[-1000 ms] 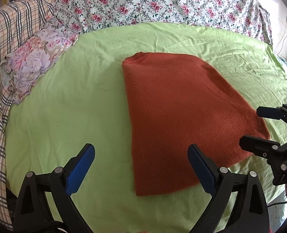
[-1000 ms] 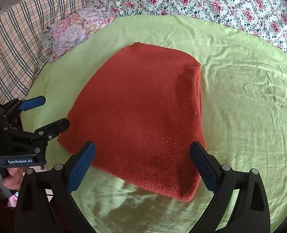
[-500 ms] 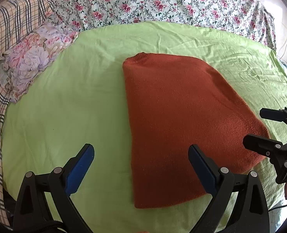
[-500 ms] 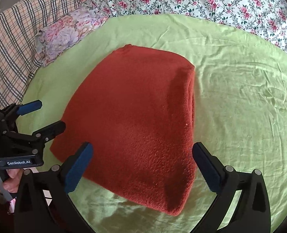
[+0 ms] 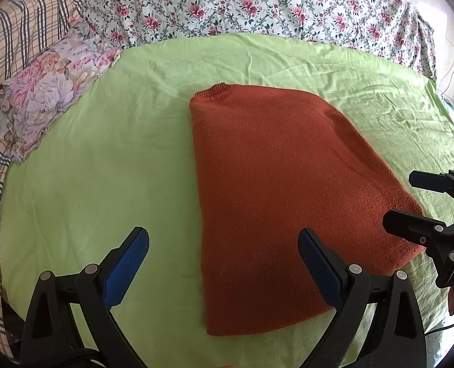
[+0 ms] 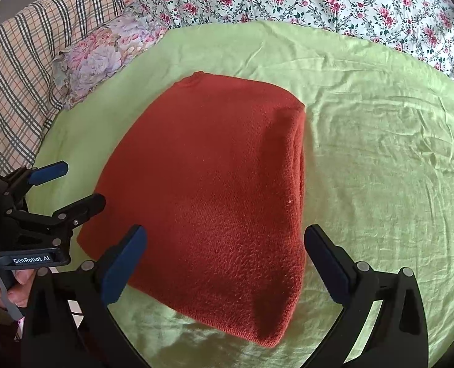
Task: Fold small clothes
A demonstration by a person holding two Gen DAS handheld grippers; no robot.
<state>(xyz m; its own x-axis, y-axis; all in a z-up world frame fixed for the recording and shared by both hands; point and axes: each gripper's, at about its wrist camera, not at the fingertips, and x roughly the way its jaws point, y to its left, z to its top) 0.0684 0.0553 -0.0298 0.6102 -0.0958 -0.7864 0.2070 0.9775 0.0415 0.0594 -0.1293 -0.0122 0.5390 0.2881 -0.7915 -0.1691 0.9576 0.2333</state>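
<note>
A rust-orange knitted sweater [image 5: 276, 190] lies folded flat on a light green sheet [image 5: 98, 178], collar at the far end. In the right wrist view the sweater [image 6: 214, 178] shows a thick folded edge along its right side. My left gripper [image 5: 224, 254] hovers open over the sweater's near left edge, holding nothing. My right gripper [image 6: 225, 251] hangs open above the near hem, also holding nothing. Each gripper shows in the other's view: the right gripper [image 5: 411, 196] at the sweater's right corner, the left gripper [image 6: 79, 184] at its left corner.
A floral pillow [image 5: 49, 92] lies at the far left of the green sheet. A rose-patterned cover [image 5: 257, 3] runs along the back and a plaid blanket [image 6: 21, 61] along the left. A person's fingers [image 6: 15, 288] hold the left gripper's handle.
Both grippers have drifted slightly, so the sweater sits a little lower and more central in each view. The sweater itself has not moved and both grippers remain open.
</note>
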